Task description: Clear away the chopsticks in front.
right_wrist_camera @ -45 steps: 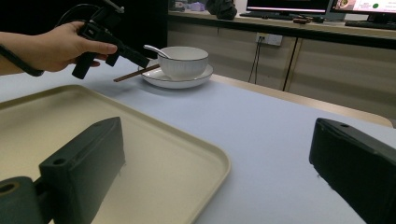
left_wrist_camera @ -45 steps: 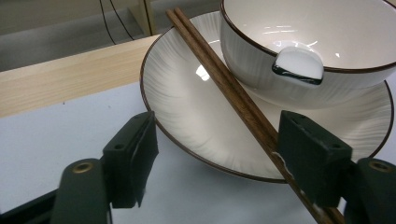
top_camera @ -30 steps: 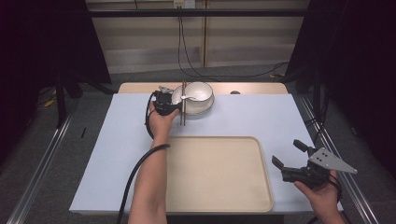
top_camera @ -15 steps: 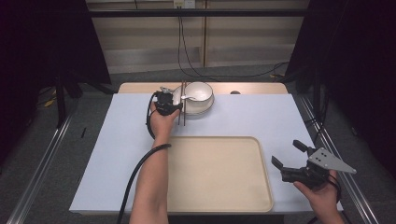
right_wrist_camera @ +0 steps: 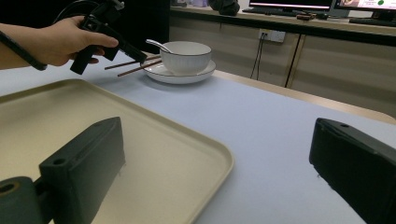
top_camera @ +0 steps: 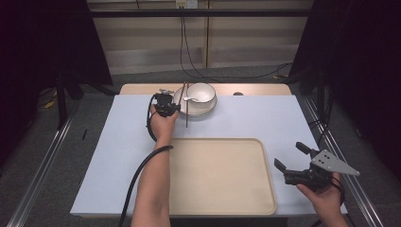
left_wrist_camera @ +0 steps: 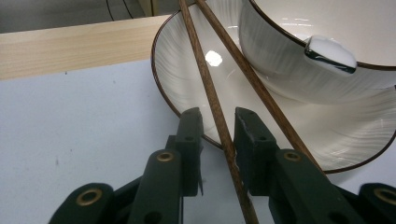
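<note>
Table edge behind plate [top_camera: 208, 109]; left gripper [left_wrist_camera: 218, 123] closing around chopstick [left_wrist_camera: 211, 98]; right gripper [top_camera: 294, 158] open.

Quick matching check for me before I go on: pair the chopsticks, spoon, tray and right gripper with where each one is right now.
Things:
1. chopsticks
2. spoon
3. tray
4. right gripper

Places or states:
A. lying in the bowl
B. bare, on the near middle of the table
C. resting across the plate rim, one between the left gripper's jaws
D. jaws open, beside the tray's right edge

Pairs: 1-C, 2-A, 3-B, 4-D
</note>
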Motion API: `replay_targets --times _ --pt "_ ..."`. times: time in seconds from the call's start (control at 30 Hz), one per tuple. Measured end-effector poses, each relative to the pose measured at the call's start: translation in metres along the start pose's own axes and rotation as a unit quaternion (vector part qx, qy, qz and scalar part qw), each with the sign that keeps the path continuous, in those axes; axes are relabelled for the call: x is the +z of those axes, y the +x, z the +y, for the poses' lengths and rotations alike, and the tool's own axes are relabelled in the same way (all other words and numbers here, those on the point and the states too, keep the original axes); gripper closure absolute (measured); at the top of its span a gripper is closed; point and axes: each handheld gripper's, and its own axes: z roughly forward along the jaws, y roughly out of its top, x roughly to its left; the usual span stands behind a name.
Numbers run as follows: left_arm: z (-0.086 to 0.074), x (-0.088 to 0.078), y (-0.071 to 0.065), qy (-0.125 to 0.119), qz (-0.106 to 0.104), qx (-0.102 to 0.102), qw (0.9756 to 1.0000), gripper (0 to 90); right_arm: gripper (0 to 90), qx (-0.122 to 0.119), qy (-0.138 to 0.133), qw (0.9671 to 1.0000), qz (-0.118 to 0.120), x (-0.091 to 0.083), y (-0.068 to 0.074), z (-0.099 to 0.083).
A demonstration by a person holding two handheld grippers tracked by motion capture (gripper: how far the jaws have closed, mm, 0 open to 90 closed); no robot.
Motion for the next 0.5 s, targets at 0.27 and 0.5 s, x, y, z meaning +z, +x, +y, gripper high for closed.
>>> replay_targets --times 0.27,0.5 --pt "0.0002 -0.0058 -0.0002 0.005 -0.018 -0.011 0.9998 83.1 2.9 0.002 -0.003 1.0 -0.004 0.0001 0.0004 0.0" --pt "-0.0019 -0.0093 -0.0022 0.012 -0.013 -0.011 0.9998 83.6 2.9 0.003 -0.006 0.9999 -0.009 -0.0009 0.0001 0.0003"
